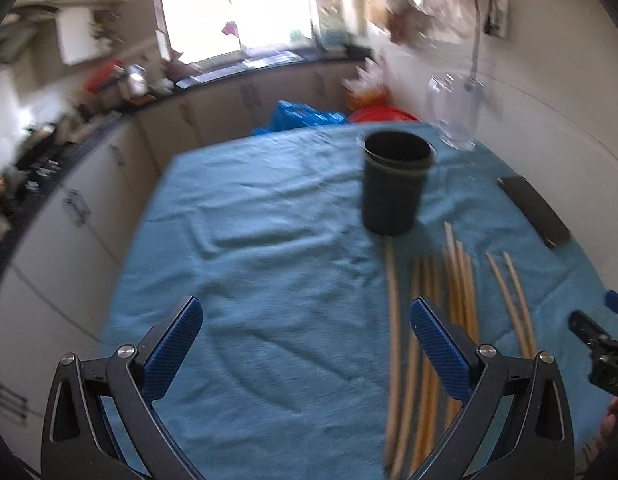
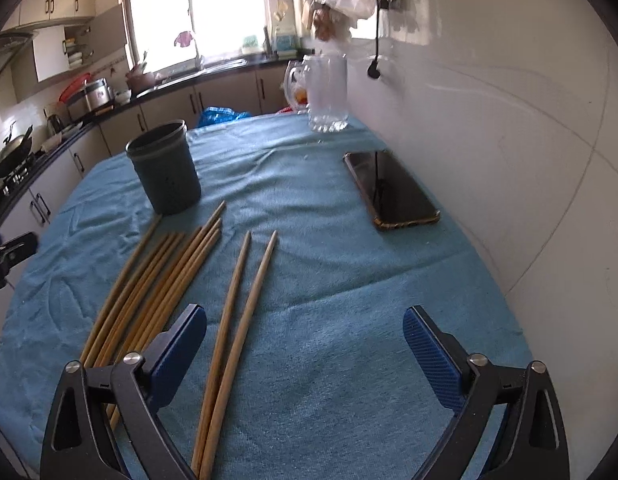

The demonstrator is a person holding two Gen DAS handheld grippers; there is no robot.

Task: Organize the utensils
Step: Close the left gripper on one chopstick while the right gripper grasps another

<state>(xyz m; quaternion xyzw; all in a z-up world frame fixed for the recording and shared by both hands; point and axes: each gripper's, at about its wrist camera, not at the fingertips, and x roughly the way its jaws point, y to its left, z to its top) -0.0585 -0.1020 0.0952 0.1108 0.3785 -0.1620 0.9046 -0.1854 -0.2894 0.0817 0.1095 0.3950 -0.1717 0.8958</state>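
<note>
My right tongs and left tongs both gape wide and empty over the blue towel, where light, stiff, roll-prone wooden chopsticks lie before the dark holder cup; I'd pinch them mid-shaft.

Blue-clothed table; chopsticks, cup, phone

A home kitchen: cream cabinets under a dark counter run below the bright window at upper centre, with a wok on the stove at far left.
</note>
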